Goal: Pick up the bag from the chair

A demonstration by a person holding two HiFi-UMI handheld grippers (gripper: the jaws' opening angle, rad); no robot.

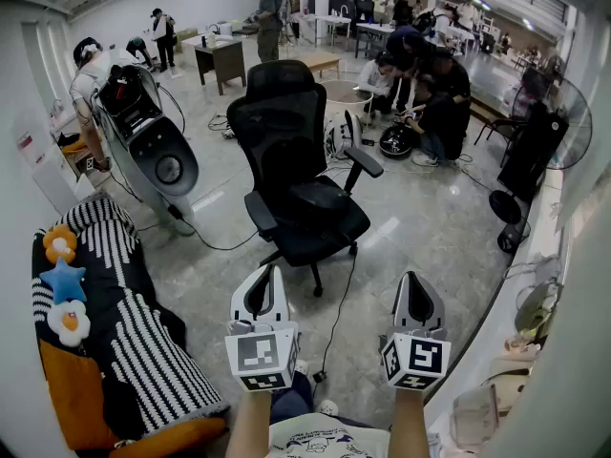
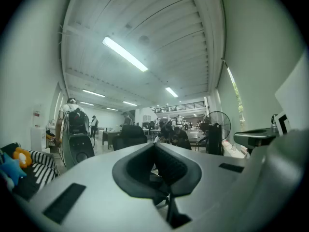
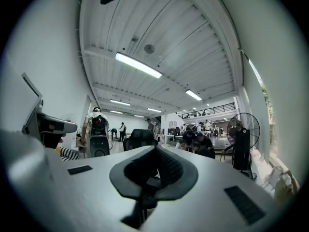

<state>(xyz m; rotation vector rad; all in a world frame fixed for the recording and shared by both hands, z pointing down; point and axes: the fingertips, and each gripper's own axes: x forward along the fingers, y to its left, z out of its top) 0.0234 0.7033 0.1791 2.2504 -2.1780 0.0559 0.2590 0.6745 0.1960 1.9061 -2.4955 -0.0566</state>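
A black office chair (image 1: 296, 160) stands on the glossy floor ahead of me. On its seat lies a dark, rumpled shape that looks like the black bag (image 1: 320, 201); its outline is hard to tell from the seat. My left gripper (image 1: 263, 273) and right gripper (image 1: 410, 280) are held level side by side, well short of the chair, both shut with nothing between the jaws. The chair shows small beyond the closed jaws in the left gripper view (image 2: 129, 135) and in the right gripper view (image 3: 140, 138).
A striped couch with plush toys (image 1: 115, 303) lies at the left. A grey pod-shaped machine (image 1: 153, 146) stands left of the chair, and a cable (image 1: 339, 313) runs over the floor. People crouch (image 1: 420, 93) behind the chair. A standing fan (image 1: 535, 146) is at the right.
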